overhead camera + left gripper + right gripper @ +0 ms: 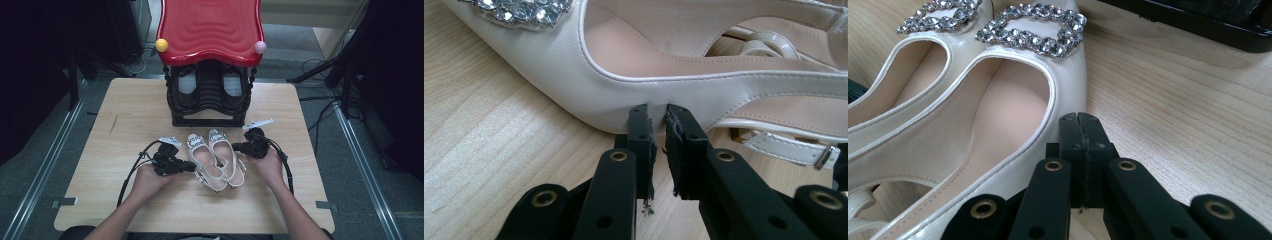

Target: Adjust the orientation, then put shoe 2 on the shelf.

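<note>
at the near edge of the pale wood-grain counter (125, 200) a person's forearms come in, each hand holding a black two-jaw tool. the left tool (192, 166) points at the outer side of the left white leather slingback shoe (204, 161); in the left gripper view its jaws stand a narrow gap apart, tips touching the shoe's side wall (589, 90) just below the rim, with nothing clamped between them. the right tool (236, 147) sits at the outer side of the right white leather slingback shoe (227, 156) — in the right gripper view its jaws are pressed fully together, empty, tips just beside that shoe's rim (1048, 100); whether they touch it cannot be told.

the two shoes lie side by side, touching, in the middle of the counter, toes pointing away from the person, each with a sparkling rhinestone buckle (1033, 27) on the toe and buckled straps at the heel end.

farther back stands a black plastic shoe rack (207, 100) holding a dark pair of shoes — over it a glossy red wavy top (210, 30) with a yellow ball (161, 45) and a pink ball (260, 47) at its front corners.
</note>
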A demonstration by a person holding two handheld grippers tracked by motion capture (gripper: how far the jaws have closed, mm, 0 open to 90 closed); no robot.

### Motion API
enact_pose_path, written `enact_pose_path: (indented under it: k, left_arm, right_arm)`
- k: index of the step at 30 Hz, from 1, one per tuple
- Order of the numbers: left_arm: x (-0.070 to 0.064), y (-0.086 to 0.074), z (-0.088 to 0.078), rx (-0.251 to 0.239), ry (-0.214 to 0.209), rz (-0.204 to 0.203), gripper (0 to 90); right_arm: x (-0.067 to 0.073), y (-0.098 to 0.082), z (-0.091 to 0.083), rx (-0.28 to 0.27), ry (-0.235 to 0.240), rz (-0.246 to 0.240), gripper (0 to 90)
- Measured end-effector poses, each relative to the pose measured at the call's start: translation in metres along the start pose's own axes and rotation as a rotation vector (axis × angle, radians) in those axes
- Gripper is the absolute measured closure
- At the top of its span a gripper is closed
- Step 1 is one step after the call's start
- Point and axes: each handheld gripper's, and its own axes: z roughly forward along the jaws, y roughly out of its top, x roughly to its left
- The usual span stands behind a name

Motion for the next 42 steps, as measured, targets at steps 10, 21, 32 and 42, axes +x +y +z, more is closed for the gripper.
enact_pose_path:
  k: [10,21,32,42]
  left_arm:
    - [-0.005,0.001,0.001,0.01,0.0,0.022,82.4]
    - [-0.002,0.001,-0.018,-0.034,0.039,0.032,72.8]
    - [0.005,0.002,-0.036,-0.061,0.076,0.022,69.8]
    - [0.011,0.001,-0.05,-0.095,0.091,0.007,67.9]
  right_arm:
    - [-0.002,0.001,-0.001,-0.007,-0.01,0.005,90.0]
    - [-0.002,0.004,-0.026,-0.155,0.034,0.042,79.7]
    - [0.013,0.001,-0.036,-0.159,0.081,0.025,73.7]
    - [0.029,-0.001,-0.041,-0.16,0.114,-0.01,68.6]
